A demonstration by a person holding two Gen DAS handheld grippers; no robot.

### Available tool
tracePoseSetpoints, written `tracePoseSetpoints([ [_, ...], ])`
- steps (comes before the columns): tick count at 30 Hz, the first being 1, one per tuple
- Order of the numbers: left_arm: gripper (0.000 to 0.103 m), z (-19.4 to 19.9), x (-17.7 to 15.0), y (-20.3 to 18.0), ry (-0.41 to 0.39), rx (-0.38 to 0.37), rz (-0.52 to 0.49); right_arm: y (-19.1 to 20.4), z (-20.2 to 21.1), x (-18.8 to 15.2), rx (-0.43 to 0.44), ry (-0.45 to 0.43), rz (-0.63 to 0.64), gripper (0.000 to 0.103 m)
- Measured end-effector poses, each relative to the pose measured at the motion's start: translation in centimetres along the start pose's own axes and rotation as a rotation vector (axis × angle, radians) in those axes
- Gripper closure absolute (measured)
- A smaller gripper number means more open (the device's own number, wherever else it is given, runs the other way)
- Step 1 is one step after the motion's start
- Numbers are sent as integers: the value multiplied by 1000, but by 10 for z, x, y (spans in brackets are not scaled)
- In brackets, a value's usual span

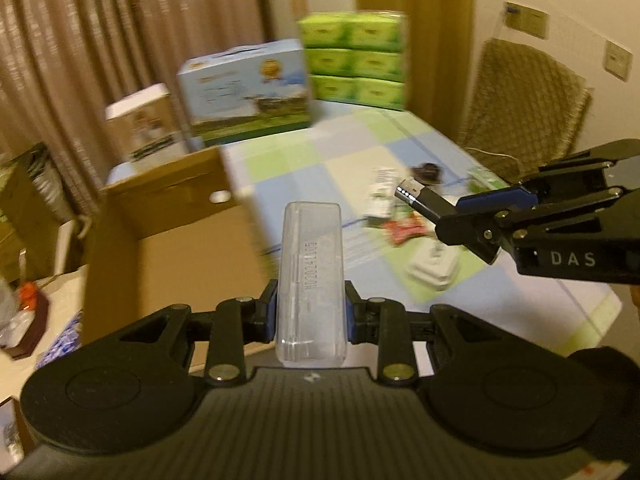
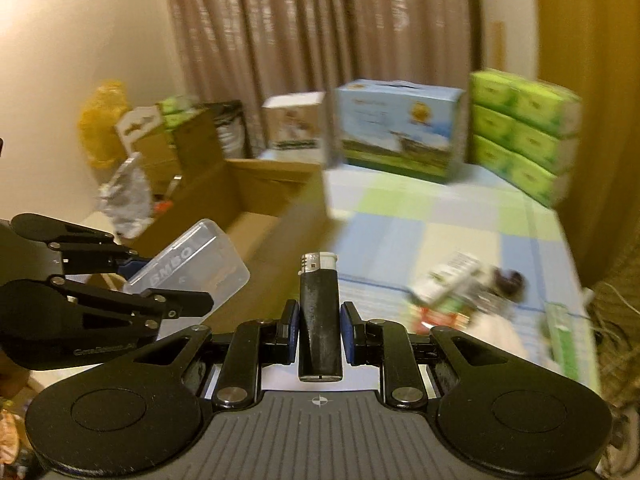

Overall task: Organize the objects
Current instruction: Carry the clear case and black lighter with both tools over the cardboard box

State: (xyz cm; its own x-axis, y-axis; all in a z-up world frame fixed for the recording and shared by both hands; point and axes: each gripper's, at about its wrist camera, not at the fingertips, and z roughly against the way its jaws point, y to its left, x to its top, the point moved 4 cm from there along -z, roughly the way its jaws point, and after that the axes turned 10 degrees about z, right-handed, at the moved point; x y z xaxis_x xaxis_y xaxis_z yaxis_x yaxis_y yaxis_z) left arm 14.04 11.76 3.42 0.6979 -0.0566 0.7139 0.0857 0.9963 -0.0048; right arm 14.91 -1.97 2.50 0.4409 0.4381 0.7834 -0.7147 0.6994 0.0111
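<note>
My left gripper (image 1: 310,306) is shut on a clear plastic case (image 1: 310,276) that stands up between its blue pads, raised over the near corner of an open cardboard box (image 1: 168,216). The same case (image 2: 192,266) and left gripper (image 2: 160,280) show at the left of the right wrist view. A black lighter (image 2: 320,312) with a silver top is clamped in my right gripper (image 2: 320,334), which is shut on it, beside the cardboard box (image 2: 256,204). In the left wrist view the right gripper (image 1: 452,210) comes in from the right holding the lighter (image 1: 416,196) above the table.
A checked tablecloth (image 1: 352,152) covers the table, with small packets (image 1: 384,196), a red wrapper (image 1: 406,230) and a white adapter (image 1: 434,268) scattered on it. A blue carton (image 1: 244,88), green tissue packs (image 1: 356,60) and a white box (image 1: 142,120) stand at the back. A padded chair (image 1: 520,108) is at right.
</note>
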Motion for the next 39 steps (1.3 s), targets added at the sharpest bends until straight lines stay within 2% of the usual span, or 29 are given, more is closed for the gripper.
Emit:
tracePoseSetpoints([
  [8, 77, 13, 11, 88, 5, 105, 40, 57, -54, 44, 79, 9, 35, 85],
  [14, 77, -5, 12, 132, 33, 133, 74, 71, -108, 53, 84, 76, 35, 84],
  [20, 77, -35, 10, 154, 65, 126, 101, 74, -140, 56, 113, 121, -1, 85],
  [37, 77, -102, 5, 175, 99, 105, 123, 68, -189, 52, 83, 151, 2, 84],
  [39, 71, -106, 5, 178, 95, 111, 128, 66, -192, 52, 84, 150, -3, 84],
])
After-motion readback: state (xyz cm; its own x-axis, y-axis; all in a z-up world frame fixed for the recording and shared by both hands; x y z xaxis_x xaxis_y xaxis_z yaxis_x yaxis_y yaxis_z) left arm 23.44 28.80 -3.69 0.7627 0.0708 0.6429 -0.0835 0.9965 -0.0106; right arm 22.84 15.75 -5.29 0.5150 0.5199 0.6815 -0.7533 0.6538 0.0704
